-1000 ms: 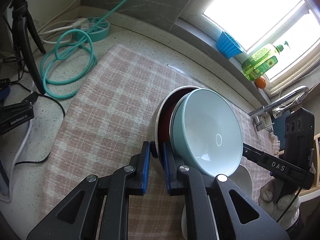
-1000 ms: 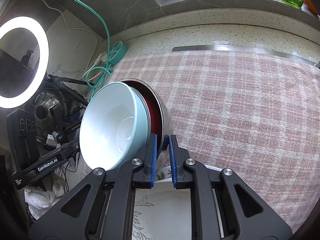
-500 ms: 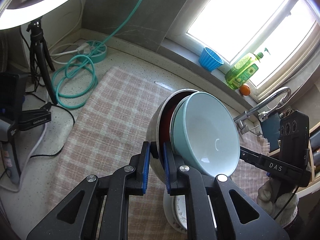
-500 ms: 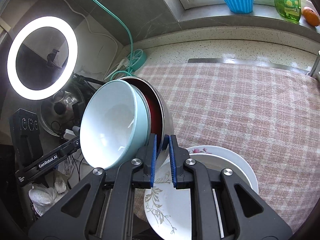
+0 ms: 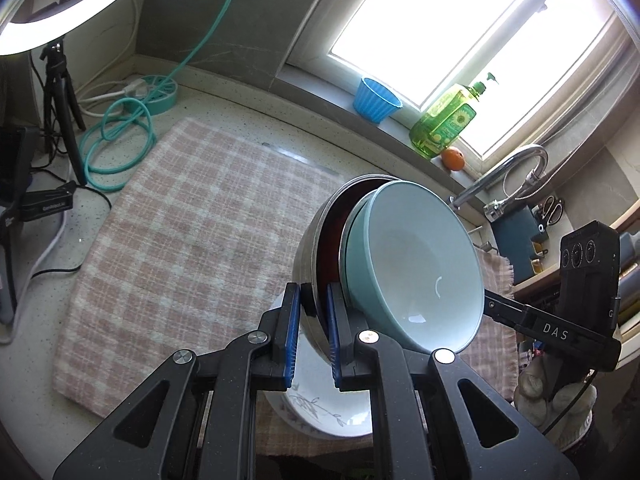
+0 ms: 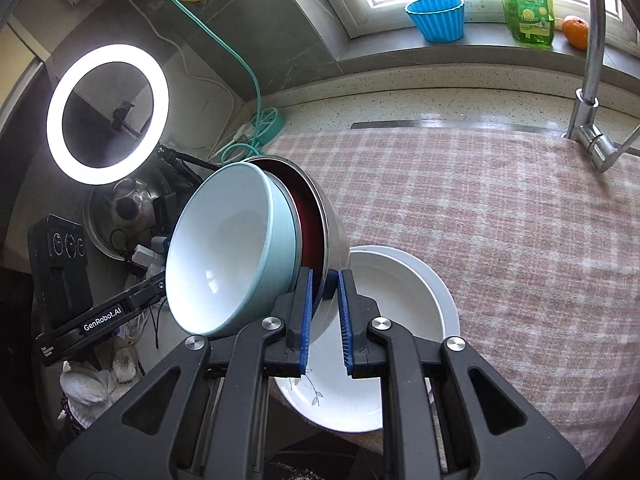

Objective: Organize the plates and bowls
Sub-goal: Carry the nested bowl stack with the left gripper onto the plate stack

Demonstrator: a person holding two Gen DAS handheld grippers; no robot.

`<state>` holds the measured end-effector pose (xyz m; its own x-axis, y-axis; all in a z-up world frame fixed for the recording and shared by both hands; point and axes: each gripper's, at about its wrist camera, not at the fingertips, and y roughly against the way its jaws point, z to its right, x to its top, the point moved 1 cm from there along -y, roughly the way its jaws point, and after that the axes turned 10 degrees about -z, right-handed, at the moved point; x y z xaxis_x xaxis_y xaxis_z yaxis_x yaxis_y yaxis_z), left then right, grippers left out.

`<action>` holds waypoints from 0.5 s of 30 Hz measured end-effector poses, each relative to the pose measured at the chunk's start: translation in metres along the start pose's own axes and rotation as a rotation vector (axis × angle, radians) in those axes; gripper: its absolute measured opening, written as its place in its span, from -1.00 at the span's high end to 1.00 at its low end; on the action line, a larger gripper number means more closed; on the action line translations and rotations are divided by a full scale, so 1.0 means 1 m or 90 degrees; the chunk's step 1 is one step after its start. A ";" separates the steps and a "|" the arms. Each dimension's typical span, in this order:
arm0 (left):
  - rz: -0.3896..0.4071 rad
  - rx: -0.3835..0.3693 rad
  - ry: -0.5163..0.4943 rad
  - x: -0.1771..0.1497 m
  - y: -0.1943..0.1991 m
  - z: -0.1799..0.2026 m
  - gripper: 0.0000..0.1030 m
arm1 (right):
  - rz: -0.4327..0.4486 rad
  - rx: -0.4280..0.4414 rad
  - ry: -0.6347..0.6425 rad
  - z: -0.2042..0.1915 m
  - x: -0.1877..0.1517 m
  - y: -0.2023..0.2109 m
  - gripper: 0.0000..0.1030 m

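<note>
Holding up a nested stack of bowls between both tongs right now, clear of the counter. The left gripper (image 5: 312, 328) is clamped on the rim of the steel bowl (image 5: 310, 240), one blue pad inside and one outside. The right gripper (image 6: 325, 312) is pinched on the opposite rim of that same steel bowl (image 6: 334, 224). So both are grasping the one bowl from either side.

Inside the steel one there's a dark red bowl (image 5: 330, 232), only a sliver showing, and in that sits a pale teal bowl (image 5: 416, 268) with a white inside. The whole stack is tilted on edge, mouth facing sideways rather than up.

Right underneath, near the front edge of the pink checked cloth (image 5: 192, 216), is a white plate (image 6: 404, 304) with a little leaf sprig pattern, lying flat. The bowls aren't touching it as far as I can tell.

On the window sill: a blue ribbed cup (image 6: 436, 18), green dish soap bottle (image 5: 446, 124) and an orange (image 5: 453, 159). Tap (image 6: 592, 80) off to the right, ring light (image 6: 106, 114) on the left.
</note>
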<state>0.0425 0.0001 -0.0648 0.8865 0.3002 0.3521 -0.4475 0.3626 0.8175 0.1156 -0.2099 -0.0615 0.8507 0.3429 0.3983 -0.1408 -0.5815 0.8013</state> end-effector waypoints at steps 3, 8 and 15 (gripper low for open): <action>-0.008 0.001 -0.001 -0.007 -0.006 0.006 0.82 | -0.005 0.001 -0.010 0.008 -0.010 0.003 0.74; -0.035 0.004 0.004 -0.022 -0.020 0.013 0.82 | -0.021 -0.005 -0.020 0.021 -0.026 0.001 0.74; -0.055 0.010 0.017 -0.036 -0.032 0.017 0.82 | -0.043 -0.003 -0.028 0.035 -0.037 -0.006 0.74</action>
<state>0.0267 -0.0371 -0.0956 0.9180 0.2925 0.2679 -0.3677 0.3743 0.8513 0.1028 -0.2447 -0.0960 0.8800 0.3478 0.3236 -0.0852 -0.5545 0.8278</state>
